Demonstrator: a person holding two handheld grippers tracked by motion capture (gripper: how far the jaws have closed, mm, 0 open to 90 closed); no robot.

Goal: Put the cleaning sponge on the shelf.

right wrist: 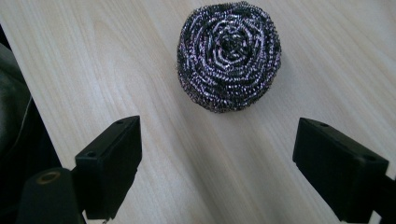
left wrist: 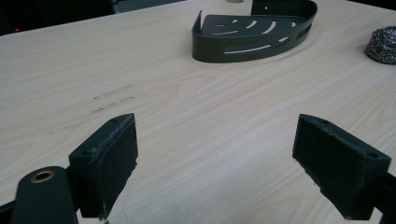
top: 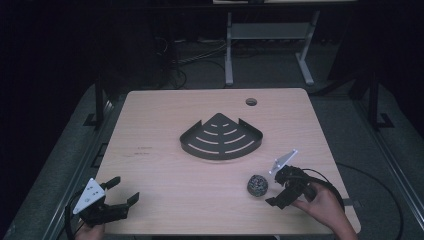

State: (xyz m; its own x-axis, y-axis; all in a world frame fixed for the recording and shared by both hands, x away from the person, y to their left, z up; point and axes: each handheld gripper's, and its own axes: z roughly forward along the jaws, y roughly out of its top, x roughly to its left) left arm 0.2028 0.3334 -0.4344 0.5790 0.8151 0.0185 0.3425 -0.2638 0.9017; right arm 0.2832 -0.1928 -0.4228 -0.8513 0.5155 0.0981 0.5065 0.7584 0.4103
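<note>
Right gripper (top: 281, 192): jaws spread, aimed at scourer (right wrist: 229, 55) | scourer: on table (top: 165, 165), near front-right, short of tray (top: 221, 137) | probably light, springy, snaggy; pinch across middle | left gripper (top: 120, 192): spread, idle.

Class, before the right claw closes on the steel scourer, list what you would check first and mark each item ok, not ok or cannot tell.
1. Right claw open wide enough: ok.
2. Steel scourer ahead of the jaws, not yet between them: not ok.
3. Scourer lying free on the table, nothing touching it: ok.
4. Corner shelf apart from the scourer: ok.
5. Left claw open, at the near left edge, out of the way: ok.
</note>
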